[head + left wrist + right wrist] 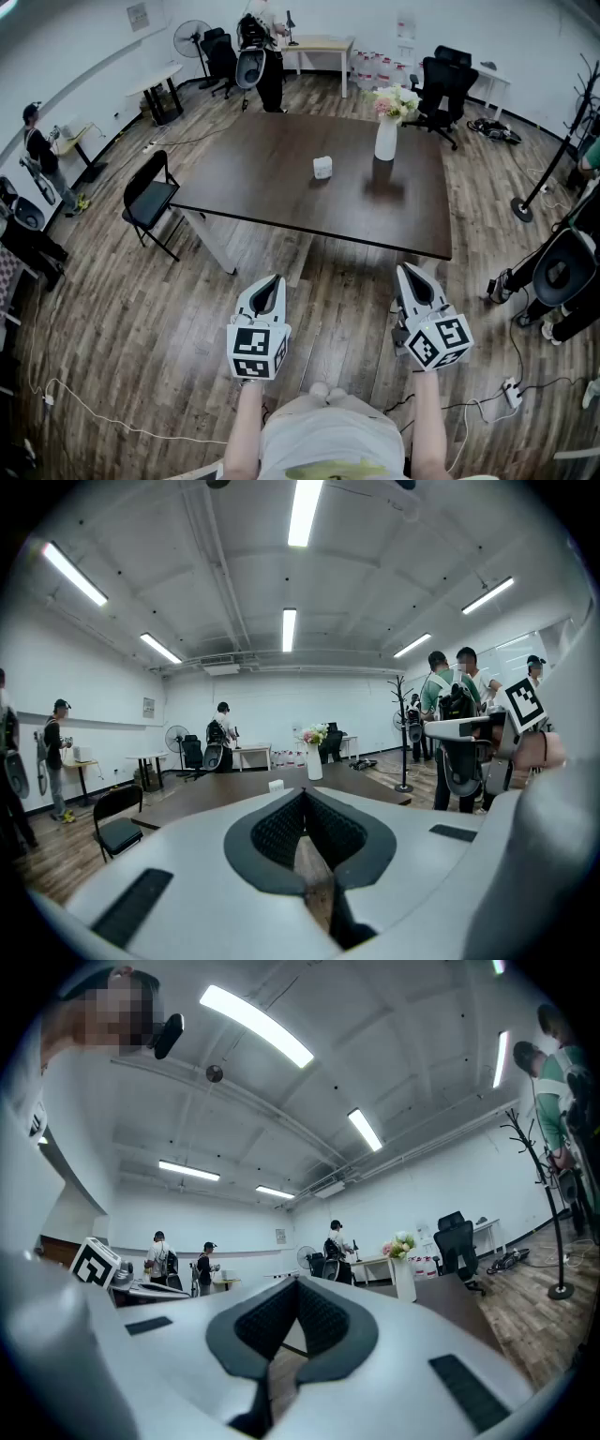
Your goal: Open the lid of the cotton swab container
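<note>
A small white cotton swab container stands near the middle of the dark brown table, left of a white vase with flowers. Both grippers hang in front of the table's near edge, well short of the container. My left gripper is shut with nothing in it; in the left gripper view the container shows tiny above its closed tips. My right gripper is likewise shut and empty, and the right gripper view shows its tips meeting, the vase beyond them.
A black folding chair stands at the table's left corner. Office chairs, a fan and desks line the far wall. People stand at the left, back and right. Cables trail over the wooden floor.
</note>
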